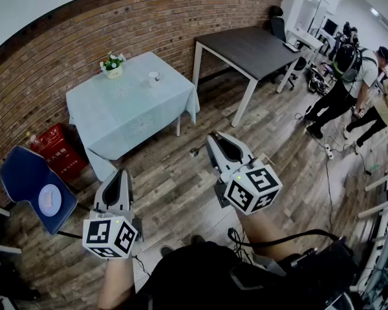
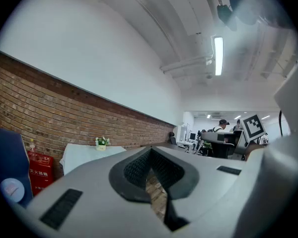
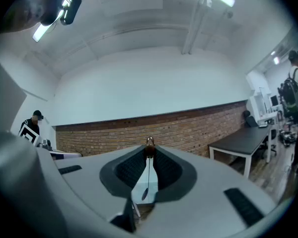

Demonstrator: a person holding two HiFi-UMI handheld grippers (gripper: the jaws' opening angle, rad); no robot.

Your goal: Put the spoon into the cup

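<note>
Right hand-held gripper point(image 3: 149, 151), held level: jaws closed on the brown handle end of the spoon point(image 3: 145, 194), whose bowl hangs down between the pads. Left hand-held gripper point(image 2: 150, 155): jaws together at the tips, nothing between them. Cup point(image 1: 154, 76): near the far edge of the cloth-covered worktop point(image 1: 116, 124), well apart from both hand-held grippers. Flower pot point(image 1: 112, 66): towards the far left corner.

Surfaces we see
We make out a smooth pale tablecloth point(image 1: 126, 108), rough brick wall point(image 1: 71, 44), matt wood-plank floor point(image 1: 181, 186) and a thin metal spoon point(image 3: 148, 175).
</note>
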